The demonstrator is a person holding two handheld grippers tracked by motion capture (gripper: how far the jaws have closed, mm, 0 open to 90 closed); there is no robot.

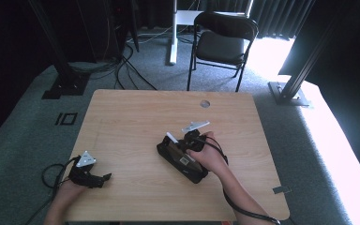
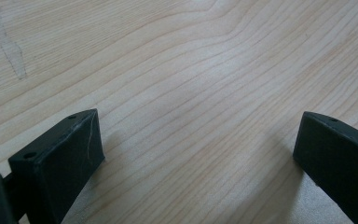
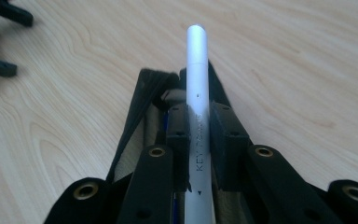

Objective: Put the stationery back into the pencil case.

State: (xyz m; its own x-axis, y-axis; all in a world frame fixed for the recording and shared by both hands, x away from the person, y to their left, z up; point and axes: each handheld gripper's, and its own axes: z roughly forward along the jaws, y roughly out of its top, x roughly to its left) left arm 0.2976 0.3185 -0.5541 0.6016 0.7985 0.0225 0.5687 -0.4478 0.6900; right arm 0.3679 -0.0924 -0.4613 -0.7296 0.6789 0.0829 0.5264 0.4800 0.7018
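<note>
Right gripper (image 3: pixel 198 140) pinches a white pen (image 3: pixel 198 84) over the open black case (image 1: pixel 182 159) at mid-table, insertion or removal undetermined; left gripper (image 2: pixel 198 149) rests spread and empty on the table (image 1: pixel 136 122).

Your left hand (image 1: pixel 68 187) holds the left gripper (image 1: pixel 104 178) low over the near left part of the table, and its jaws stand wide apart with nothing between them. Your right hand (image 1: pixel 212 157) holds the right gripper (image 1: pixel 176 142) near the middle, pointing to the left, and its jaws are closed tightly on a thin white pen (image 3: pixel 198 93).
</note>
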